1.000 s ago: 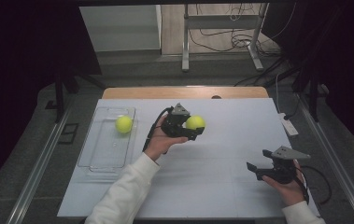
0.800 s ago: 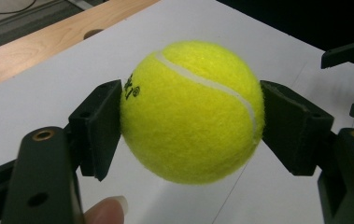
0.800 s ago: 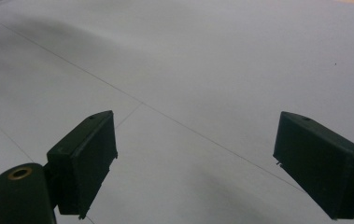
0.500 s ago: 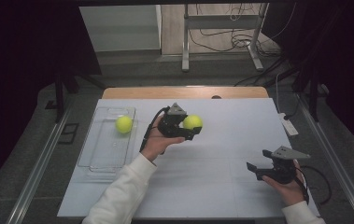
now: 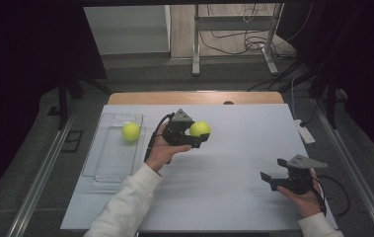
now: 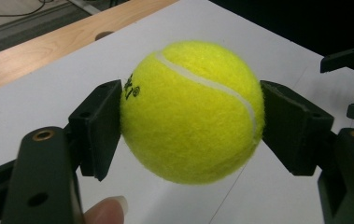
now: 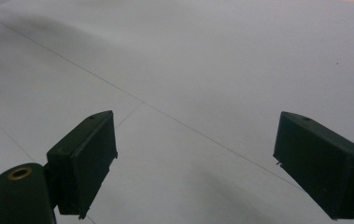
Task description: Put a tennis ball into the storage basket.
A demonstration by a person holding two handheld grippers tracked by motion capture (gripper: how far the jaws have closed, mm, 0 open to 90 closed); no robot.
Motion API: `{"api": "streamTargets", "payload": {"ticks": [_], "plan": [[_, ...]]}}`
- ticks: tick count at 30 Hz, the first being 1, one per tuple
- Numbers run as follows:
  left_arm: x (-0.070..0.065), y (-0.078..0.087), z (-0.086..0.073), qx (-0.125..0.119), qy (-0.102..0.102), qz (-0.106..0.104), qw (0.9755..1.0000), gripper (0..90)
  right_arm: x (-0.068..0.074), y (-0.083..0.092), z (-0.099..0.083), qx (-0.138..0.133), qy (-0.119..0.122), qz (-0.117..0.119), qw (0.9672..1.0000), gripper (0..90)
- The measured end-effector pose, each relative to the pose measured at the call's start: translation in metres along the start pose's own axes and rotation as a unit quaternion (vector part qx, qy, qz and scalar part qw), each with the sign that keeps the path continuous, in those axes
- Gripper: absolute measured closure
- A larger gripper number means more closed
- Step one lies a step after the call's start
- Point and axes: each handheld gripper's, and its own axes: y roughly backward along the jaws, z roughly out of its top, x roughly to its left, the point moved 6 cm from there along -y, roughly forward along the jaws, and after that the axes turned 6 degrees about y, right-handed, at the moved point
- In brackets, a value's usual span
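My left gripper [image 5: 199, 134] is held above the middle of the white table [image 5: 224, 197], shut on a yellow tennis ball [image 5: 200, 127]. In the left gripper view the two black pads [image 6: 101, 126] press the ball [image 6: 191, 112] from both sides, and a fingertip shows below. A second yellow tennis ball [image 5: 130, 131] lies in the far end of a clear plastic tray [image 5: 108, 165] at the table's left. My right gripper [image 5: 269, 177] is low over the table's near right, open, with only bare table between its jaws [image 7: 202, 163].
A wooden strip [image 5: 194, 98] borders the table's far edge. A small white object [image 5: 305, 132] lies at the right edge. Metal rails run along both sides, and a stand with cables is on the floor behind. The other hand's gripper [image 6: 352, 60] shows far off in the left gripper view.
My left gripper has drifted slightly to the left with the ball still in it. The right gripper has stayed where it was.
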Motion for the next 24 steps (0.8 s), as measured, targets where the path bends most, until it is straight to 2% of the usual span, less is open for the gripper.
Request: {"api": "streamTargets", "payload": {"ticks": [24], "plan": [[0.01, 0.022, -0.008, -0.008, 0.005, 0.014, 0.9999, 26.8, 0.0, 0.0, 0.0, 0.0, -0.001, 0.0, 1.0, 13.4]]}}
